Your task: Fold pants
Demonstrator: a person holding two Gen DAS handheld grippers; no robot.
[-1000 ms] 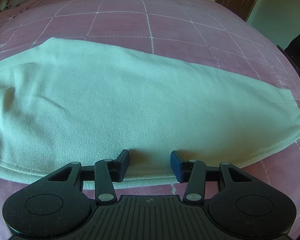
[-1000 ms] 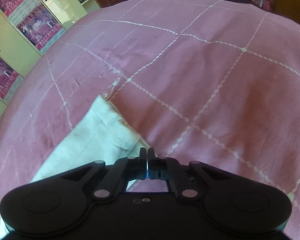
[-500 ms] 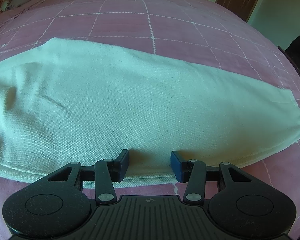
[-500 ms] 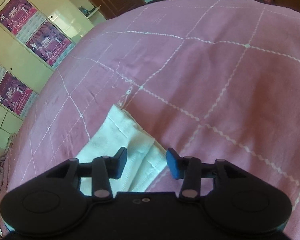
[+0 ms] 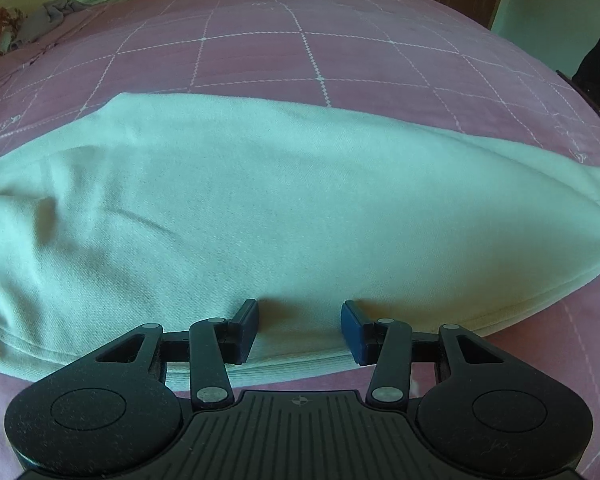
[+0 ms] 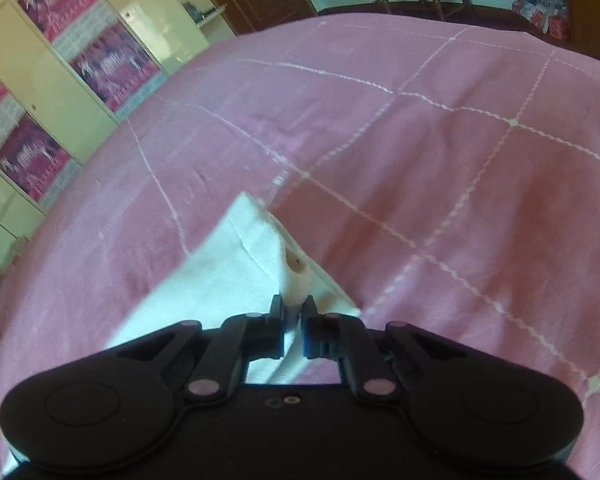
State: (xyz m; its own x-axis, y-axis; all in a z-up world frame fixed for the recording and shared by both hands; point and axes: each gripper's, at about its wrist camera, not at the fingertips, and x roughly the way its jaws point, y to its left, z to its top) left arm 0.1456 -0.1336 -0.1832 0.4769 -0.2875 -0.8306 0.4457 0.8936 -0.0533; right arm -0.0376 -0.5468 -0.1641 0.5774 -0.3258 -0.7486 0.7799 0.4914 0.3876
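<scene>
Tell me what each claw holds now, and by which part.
Right claw pinches the pants at the hem end; left claw holds nothing.

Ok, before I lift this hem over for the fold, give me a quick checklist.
1. Right gripper pinching the pants hem: ok, fabric bunched between its pads.
2. Left gripper gripping: not ok, jaws apart over the near edge.
3. Pants flat: ok, one slight crease at left.
4. Bedspread beyond the pants free: ok.
5. All hem layers caught: cannot tell.
</scene>
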